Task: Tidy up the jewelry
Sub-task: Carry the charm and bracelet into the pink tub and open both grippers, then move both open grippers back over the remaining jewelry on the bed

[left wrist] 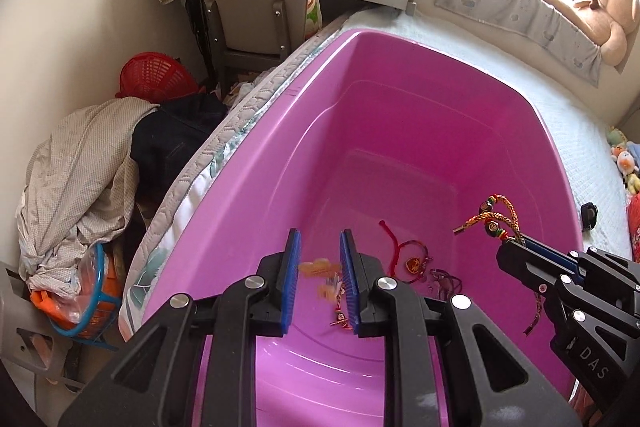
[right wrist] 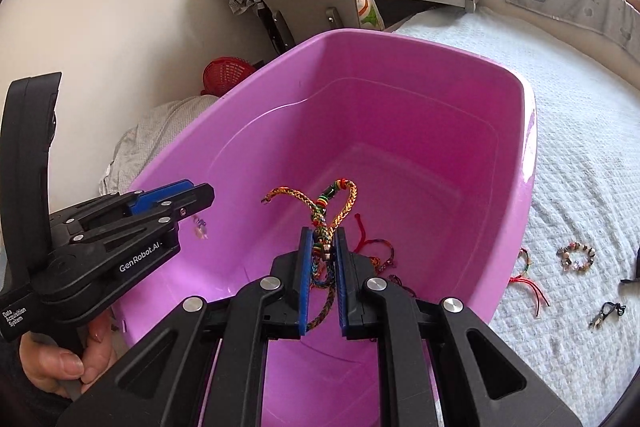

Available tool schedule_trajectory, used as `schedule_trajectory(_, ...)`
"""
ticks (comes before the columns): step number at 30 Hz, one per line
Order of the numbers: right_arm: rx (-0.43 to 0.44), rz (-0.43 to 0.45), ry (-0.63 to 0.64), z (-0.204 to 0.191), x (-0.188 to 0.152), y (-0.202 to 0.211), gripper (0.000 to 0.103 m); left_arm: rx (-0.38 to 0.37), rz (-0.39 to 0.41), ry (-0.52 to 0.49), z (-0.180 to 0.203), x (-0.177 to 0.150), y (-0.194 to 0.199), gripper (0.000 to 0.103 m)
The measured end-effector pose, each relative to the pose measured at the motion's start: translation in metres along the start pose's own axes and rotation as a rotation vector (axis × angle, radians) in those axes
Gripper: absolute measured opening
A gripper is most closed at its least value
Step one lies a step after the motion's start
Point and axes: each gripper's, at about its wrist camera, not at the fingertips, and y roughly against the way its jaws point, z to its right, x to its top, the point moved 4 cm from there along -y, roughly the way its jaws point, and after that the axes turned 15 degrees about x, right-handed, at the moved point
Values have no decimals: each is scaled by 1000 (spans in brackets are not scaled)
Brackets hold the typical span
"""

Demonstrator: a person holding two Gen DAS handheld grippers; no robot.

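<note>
My tongs have open room across the pink tub (right wrist: 400, 67) toward 12 o'clock. Bracelets (right wrist: 380, 251) clutter its floor at 6.

My tub (right wrist: 400, 75) is a solid glossy pink, shading to lilac on its outer wall. My right tongs (right wrist: 324, 239) are black with blue pads (right wrist: 306, 267), and so are my left tongs (left wrist: 320, 247). The braided bracelet (right wrist: 344, 203) in my right tongs is woven in yellow, orange and red with green and black beads. On the tub floor lies a red cord bracelet (left wrist: 404, 255) with a red heart charm. The bedspread (right wrist: 560, 155) is white with a fine waffle pattern. At three o'clock on it lies a bead bracelet (right wrist: 578, 255) in mixed pale and dark beads. At ten o'clock stands a red lattice basket (left wrist: 154, 75).
</note>
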Motion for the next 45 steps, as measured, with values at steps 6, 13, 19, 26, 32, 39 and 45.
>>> schedule_trajectory(6,-45,18,22,0,1,3,44,18,6,-28,3,-1,4,76)
schedule_trajectory(13,-50,38,27,2,-4,14,46,60,65,-58,5,1,19,88)
schedule_trajectory(19,-36,49,16,4,-2,17,48,68,60,-31,2,6,23,90)
schedule_trajectory(26,-22,68,4,7,-2,25,50,67,55,-5,0,9,28,91)
schedule_trajectory(32,-12,81,5,6,-3,32,51,70,57,-11,4,9,34,91)
schedule_trajectory(39,-10,89,1,7,-4,42,53,68,55,1,5,9,42,92)
schedule_trajectory(45,-7,107,-1,7,-7,55,53,66,58,10,9,7,51,92)
